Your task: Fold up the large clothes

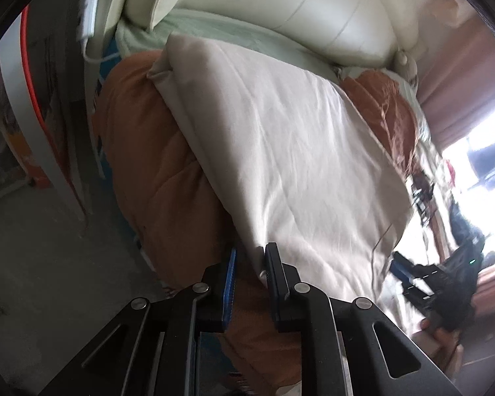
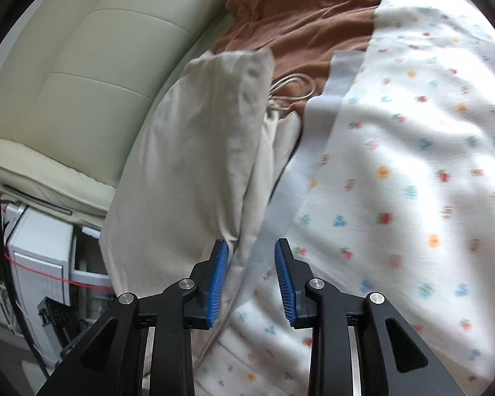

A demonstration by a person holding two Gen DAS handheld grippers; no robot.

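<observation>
A large beige garment [image 1: 280,151] lies spread on a bed, over an orange-brown quilt [image 1: 161,178]. My left gripper [image 1: 250,257] has its jaws slightly apart with the garment's near corner between them. In the right wrist view the same beige garment [image 2: 194,151] hangs folded on the left, its drawstring [image 2: 290,89] lying on the brown quilt [image 2: 300,23]. My right gripper [image 2: 251,250] is open, the garment's edge just beside its left blue pad [image 2: 218,280]. The right gripper also shows in the left wrist view [image 1: 412,274], blurred, at the garment's far corner.
A white flowered blanket [image 2: 412,171] with a grey border covers the bed on the right. A cream padded headboard [image 1: 313,10] stands behind the bed. A white drawer unit [image 2: 43,264] and cables sit at lower left. Bright window and pink curtain [image 1: 462,76] are at right.
</observation>
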